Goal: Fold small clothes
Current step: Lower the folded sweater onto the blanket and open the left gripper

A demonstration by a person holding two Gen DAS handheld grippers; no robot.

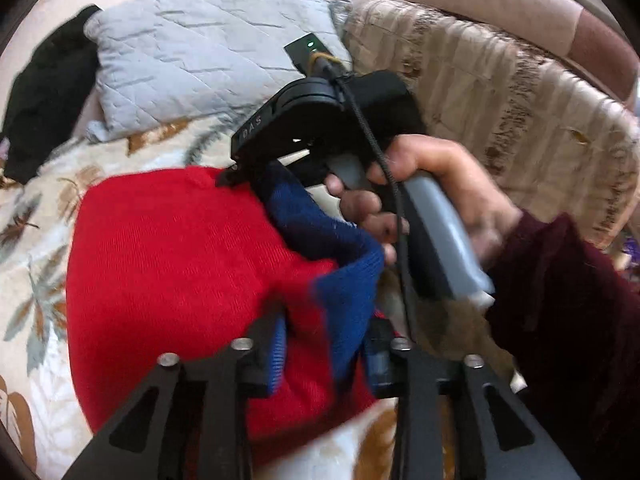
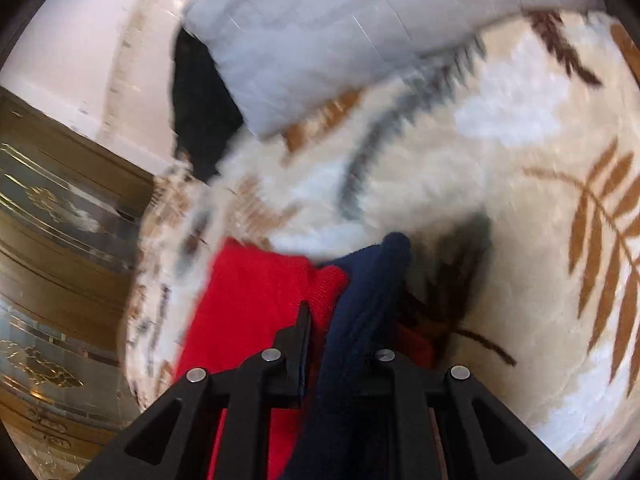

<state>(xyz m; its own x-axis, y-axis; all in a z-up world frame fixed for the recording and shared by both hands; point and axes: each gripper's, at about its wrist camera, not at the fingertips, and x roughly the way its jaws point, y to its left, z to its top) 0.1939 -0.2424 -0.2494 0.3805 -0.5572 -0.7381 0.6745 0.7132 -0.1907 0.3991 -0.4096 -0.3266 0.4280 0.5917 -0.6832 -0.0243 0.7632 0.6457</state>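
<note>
A red knit garment (image 1: 168, 264) with dark blue trim (image 1: 316, 224) lies bunched on a floral fleece blanket (image 1: 36, 248). My left gripper (image 1: 326, 340) hangs low over it. Its jaws stand apart, and a blue ribbed cuff (image 1: 348, 292) drapes loosely between them over the red cloth. A hand in a maroon sleeve (image 1: 560, 320) holds my right gripper (image 1: 244, 172), which is pinched on the blue trim at the garment's far edge. In the right wrist view the right gripper (image 2: 344, 320) is shut on a fold of dark blue fabric (image 2: 372, 280). That fold hides one finger, and the red garment (image 2: 256, 288) lies beside it.
A grey quilted pillow (image 1: 208, 52) lies at the head of the blanket, with a black garment (image 1: 44, 92) to its left. A beige striped cover (image 1: 500, 100) drapes a sofa back on the right. A wooden cabinet with gold ornament (image 2: 60, 240) stands beyond the bed edge.
</note>
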